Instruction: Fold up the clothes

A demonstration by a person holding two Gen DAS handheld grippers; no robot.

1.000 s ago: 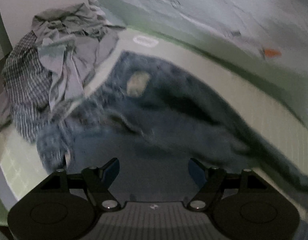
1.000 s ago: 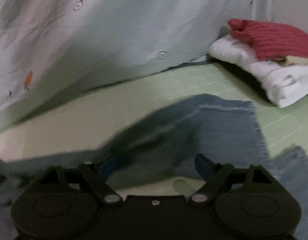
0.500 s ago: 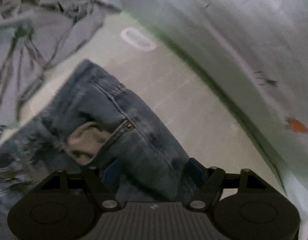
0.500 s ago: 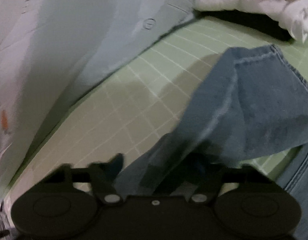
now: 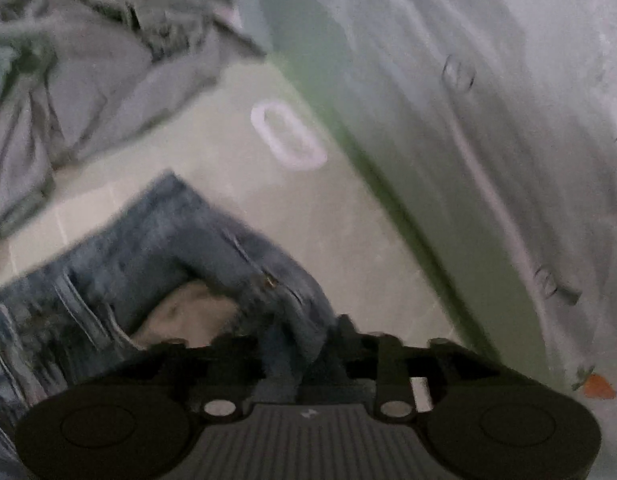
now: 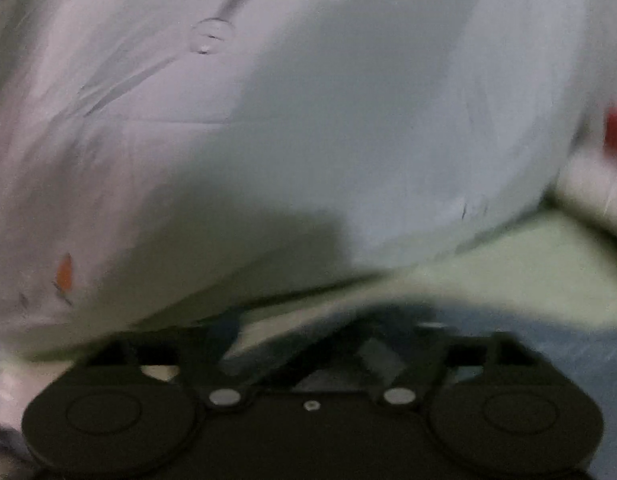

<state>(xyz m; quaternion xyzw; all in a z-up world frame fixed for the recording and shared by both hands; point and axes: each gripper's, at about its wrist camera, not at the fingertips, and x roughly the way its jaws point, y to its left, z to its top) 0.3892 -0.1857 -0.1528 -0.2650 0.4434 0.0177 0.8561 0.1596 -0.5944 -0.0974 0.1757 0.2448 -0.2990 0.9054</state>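
Two hand-held grippers work on one pair of blue jeans [image 5: 212, 256] lying on a pale green checked sheet [image 5: 348, 248]. Left wrist view: the left gripper [image 5: 292, 356] has its fingers drawn together, pinching a fold of denim at the waist end of the jeans, beside the turned-out pale pocket lining [image 5: 188, 316]. Beyond the jeans on the sheet lies a white oval ring [image 5: 288, 136]; farther off sits a heap of grey clothes [image 5: 80, 80], and a light patterned quilt [image 5: 488, 100] borders the sheet. Right wrist view, heavily blurred: the right gripper [image 6: 308, 344] appears closed on a band of denim; the blur prevents certainty. A white and red stack [image 6: 604, 176] lies at the far right, beyond the jeans.
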